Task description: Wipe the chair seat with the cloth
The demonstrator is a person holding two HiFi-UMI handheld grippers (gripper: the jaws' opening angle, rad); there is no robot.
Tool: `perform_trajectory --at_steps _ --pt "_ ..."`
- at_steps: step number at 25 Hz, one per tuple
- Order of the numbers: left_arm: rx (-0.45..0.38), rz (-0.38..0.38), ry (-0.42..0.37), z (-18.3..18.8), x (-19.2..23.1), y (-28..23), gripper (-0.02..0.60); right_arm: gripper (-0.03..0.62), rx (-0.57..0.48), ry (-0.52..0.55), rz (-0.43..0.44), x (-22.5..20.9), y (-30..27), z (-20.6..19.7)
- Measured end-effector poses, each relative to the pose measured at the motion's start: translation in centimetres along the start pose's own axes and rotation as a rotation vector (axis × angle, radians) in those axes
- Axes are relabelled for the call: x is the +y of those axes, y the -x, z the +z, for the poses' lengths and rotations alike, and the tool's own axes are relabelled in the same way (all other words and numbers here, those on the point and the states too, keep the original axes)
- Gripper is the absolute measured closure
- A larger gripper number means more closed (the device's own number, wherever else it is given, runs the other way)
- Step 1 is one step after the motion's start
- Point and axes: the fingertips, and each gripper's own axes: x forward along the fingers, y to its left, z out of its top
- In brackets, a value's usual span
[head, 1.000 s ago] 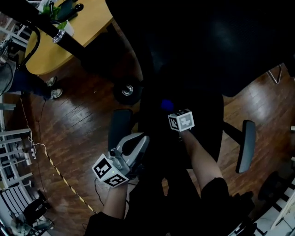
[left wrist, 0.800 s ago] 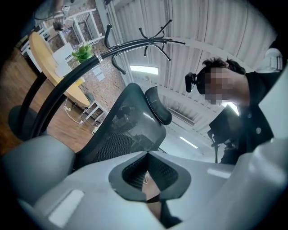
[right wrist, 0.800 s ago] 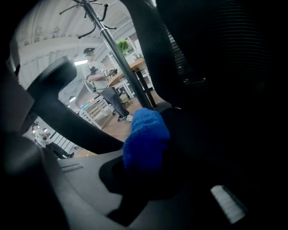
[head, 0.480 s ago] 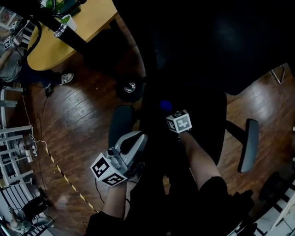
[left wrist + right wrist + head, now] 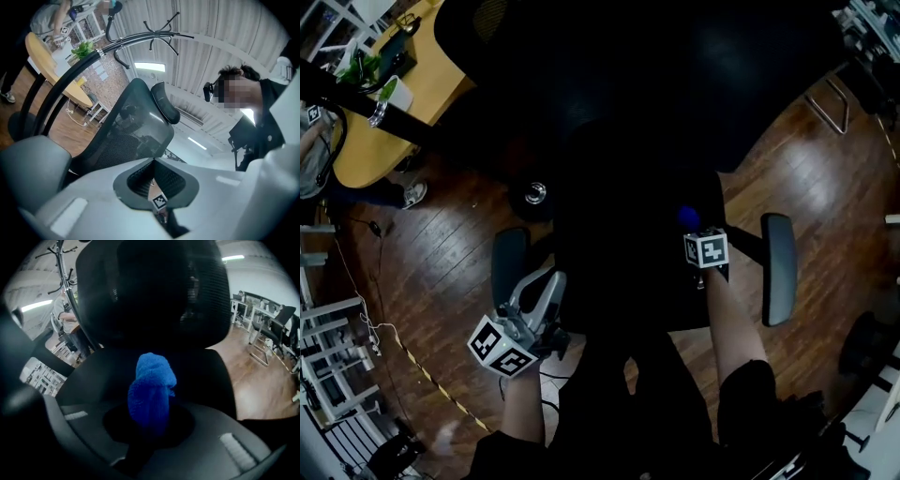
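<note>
Plainly, the right claw (image 5: 149, 420) was clamped on the cloth (image 5: 151, 385), a blue bunched wad standing up out of its closed jaws. Beyond the cloth lay the black seat (image 5: 201, 373), and behind that rose the backrest (image 5: 154, 291). In the head view the right claw (image 5: 695, 232) sat over the right part of the seat (image 5: 619, 234). The cloth (image 5: 687, 217) showed as a small blue spot at its tip, close to the right armrest (image 5: 777, 267). Whether the cloth pressed on the seat could not be told, as the seat was too dark.

The left claw (image 5: 157, 208) had its jaws drawn together with nothing caught in them. It pointed upward, and its view took in the mesh backrest (image 5: 133, 126), the headrest (image 5: 165, 101) and a coat stand (image 5: 154, 37). In the head view the left claw (image 5: 546, 284) was off the seat's left front corner, just beside the left armrest (image 5: 508, 264) and above the wooden floor (image 5: 441, 244). The two claws were well apart, one at each side of the seat. A yellow table (image 5: 361, 150) stood at the upper left, away from the seat.
</note>
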Motion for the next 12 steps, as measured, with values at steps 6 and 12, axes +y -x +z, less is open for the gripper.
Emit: perform_trajectory --at_steps 6,12 --pt "0.010 -0.023 0.007 -0.3 -0.8 -1.2 0.589 0.559 -0.022 -0.037 -0.077 -4.9 3.5 -0.2" --pt "0.016 -0.034 -0.028 -1.3 -2.5 -1.3 0.589 0.557 -0.045 -0.023 -0.100 -5.6 4.0 -0.4"
